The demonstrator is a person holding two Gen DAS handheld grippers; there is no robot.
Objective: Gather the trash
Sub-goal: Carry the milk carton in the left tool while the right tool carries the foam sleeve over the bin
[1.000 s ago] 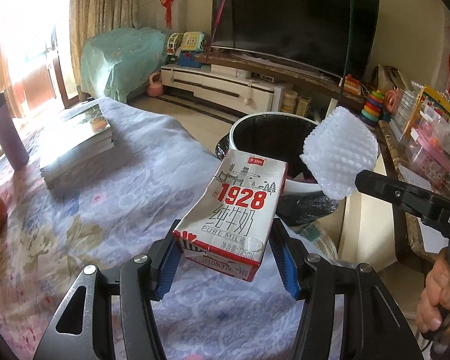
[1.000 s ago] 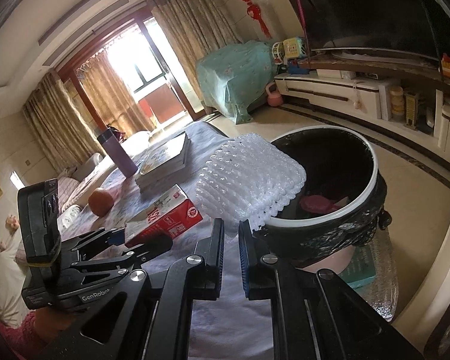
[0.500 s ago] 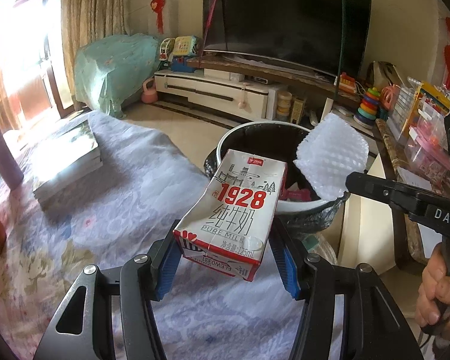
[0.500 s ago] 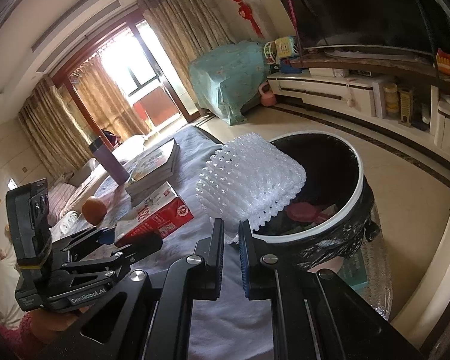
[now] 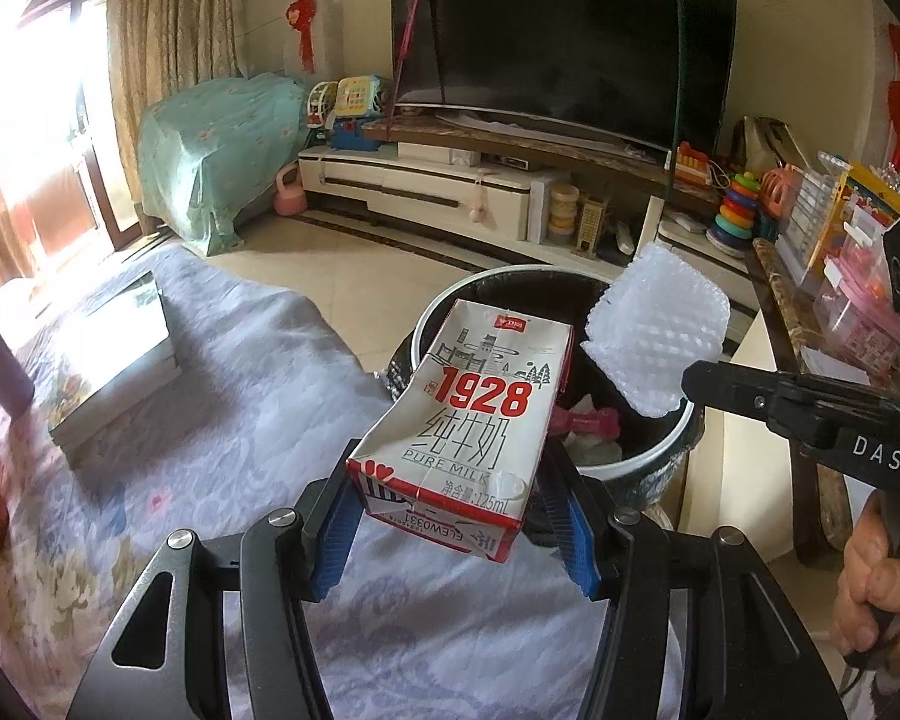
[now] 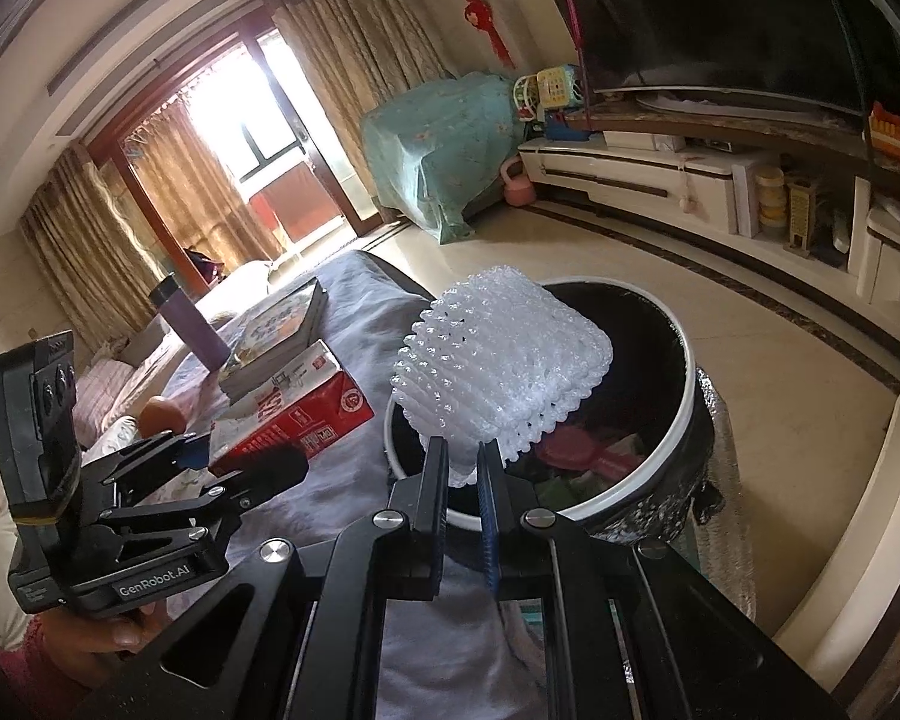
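My left gripper is shut on a crumpled white and red milk carton marked 1928, held above the table's edge just short of the bin. The black-lined trash bin with a white rim stands on the floor beyond, with pink and white scraps inside. My right gripper is shut on a white foam fruit net, which hangs over the bin opening. In the right wrist view the carton and left gripper show at left; in the left wrist view the net and right gripper show at right.
A floral cloth covers the table, which bears a stack of books, a purple bottle and an orange. A TV cabinet runs along the far wall. A shelf of toys and boxes stands right of the bin.
Both grippers have moved toward the bin with their loads. The bin looks nearer and more of its inside shows. The foam net now hangs over the opening.
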